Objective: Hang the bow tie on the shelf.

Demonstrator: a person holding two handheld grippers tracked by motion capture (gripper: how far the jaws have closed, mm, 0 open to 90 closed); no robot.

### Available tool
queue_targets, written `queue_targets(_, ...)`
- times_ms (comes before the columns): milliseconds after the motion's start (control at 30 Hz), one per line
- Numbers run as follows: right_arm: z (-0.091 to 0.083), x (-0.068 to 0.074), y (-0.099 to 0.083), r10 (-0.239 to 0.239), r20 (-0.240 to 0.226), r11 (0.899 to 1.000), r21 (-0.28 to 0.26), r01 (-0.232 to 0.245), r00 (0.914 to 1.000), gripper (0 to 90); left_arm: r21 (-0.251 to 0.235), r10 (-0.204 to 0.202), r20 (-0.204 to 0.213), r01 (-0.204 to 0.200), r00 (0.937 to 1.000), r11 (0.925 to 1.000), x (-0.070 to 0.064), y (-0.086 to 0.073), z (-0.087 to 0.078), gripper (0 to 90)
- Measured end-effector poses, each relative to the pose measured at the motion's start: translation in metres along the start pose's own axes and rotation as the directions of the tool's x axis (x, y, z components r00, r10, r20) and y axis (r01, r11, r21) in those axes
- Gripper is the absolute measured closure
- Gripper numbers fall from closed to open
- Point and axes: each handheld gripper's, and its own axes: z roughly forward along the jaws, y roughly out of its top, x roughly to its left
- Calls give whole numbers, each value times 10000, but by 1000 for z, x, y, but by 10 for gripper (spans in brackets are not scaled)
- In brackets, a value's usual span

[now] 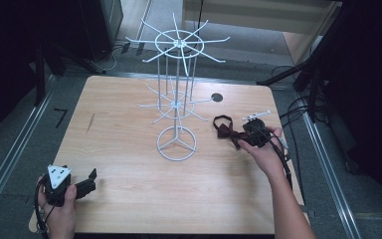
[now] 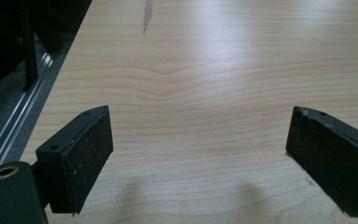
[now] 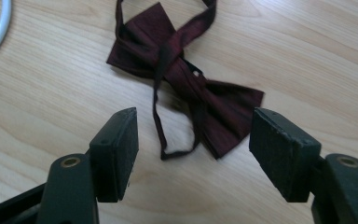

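Observation:
A dark red bow tie (image 1: 225, 130) with a thin neck strap lies flat on the wooden table (image 1: 129, 199), right of a white wire display stand (image 1: 177, 99). My right gripper (image 1: 246, 139) hovers at the tie's near end, open. In the right gripper view the bow tie (image 3: 186, 79) lies just ahead of my right gripper (image 3: 193, 147), with its strap loop and one wing reaching between the jaws. My left gripper (image 1: 90, 180) rests open at the table's front left corner. In the left gripper view my left gripper (image 2: 198, 158) has bare wood between its jaws.
The stand's round base (image 1: 177, 143) sits mid-table, with wire arms spreading at two levels above it. A small black disc (image 1: 217, 97) and a white clip (image 1: 255, 116) lie at the back right. Dark frames and cables surround the table.

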Motion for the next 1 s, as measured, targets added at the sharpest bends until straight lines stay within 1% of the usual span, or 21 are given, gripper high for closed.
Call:
queue_targets(33,5,3,4,-117,-96,9999,-6,117,9999,333,-5,0,1,0,10000,10000,0,0,0,79)
queue_targets(67,5,3,4,-117,-96,9999,-6,117,9999,333,-3,5,6,-5,10000,10000,0,0,0,79)
queue_targets(100,11,6,8,-116,-145,9999,-6,116,9998,325,-8,23,18,-23,10000,10000,0,0,0,79)
queue_targets(167,13,7,9,-100,-162,9999,-6,100,9998,319,7,11,27,-11,10000,10000,0,0,0,79)
queue_targets(200,20,11,12,-148,-56,9998,112,148,9999,301,9,21,34,-21,10000,10000,0,0,0,79)
queue_targets(267,22,11,13,-195,-28,9997,131,196,9998,292,10,23,37,-23,10000,10000,0,0,0,79)
queue_targets(300,27,12,16,-247,162,9997,54,246,9996,245,17,18,39,-18,10000,10000,0,0,0,79)
queue_targets(367,30,12,18,-125,183,9999,-59,126,9998,246,9,41,39,-41,10000,10000,0,0,0,79)
queue_targets(467,37,12,21,-58,-2,9998,-165,58,10000,251,0,39,43,-39,10000,10000,0,0,0,79)
queue_targets(500,39,12,22,8,-22,9999,-135,-8,10000,251,5,39,40,-39,10000,10000,0,0,0,79)
queue_targets(533,41,12,22,-29,-66,9999,-138,28,10000,250,-4,41,44,-41,10000,10000,0,0,0,79)
queue_targets(633,47,12,23,171,-191,9998,-116,-173,9997,263,-5,39,79,-39,10000,10000,0,0,0,79)
queue_targets(733,50,11,21,279,-264,9996,-12,-279,9993,322,-17,36,59,-36,10000,10000,0,0,0,79)
queue_targets(767,51,10,21,272,-317,9996,-15,-273,9991,363,-15,35,62,-35,10000,10000,0,0,0,79)
queue_targets(800,51,10,20,290,-306,9996,-32,-291,9991,429,-15,35,62,-35,10000,10000,0,0,0,79)
queue_targets(833,51,9,18,320,-247,9994,-136,-323,9992,474,-8,42,50,-42,10000,10000,0,0,0,79)
queue_targets(867,51,9,18,320,-247,9994,-136,-323,9992,474,-8,42,48,-42,10000,10000,0,0,0,79)
queue_targets(900,51,8,15,344,-94,9990,-267,-347,9994,559,-2,37,48,-37,10000,10000,0,0,0,79)
queue_targets(933,51,8,13,420,-67,9987,-276,-421,9991,605,5,39,47,-39,10000,10000,0,0,0,79)
queue_targets(967,52,6,11,424,-47,9983,-401,-426,9991,655,5,39,47,-39,10000,10000,0,0,0,79)
queue_targets(1000,52,6,8,542,-123,9971,-535,-548,9985,677,10,49,34,-49,10000,10000,0,0,0,79)
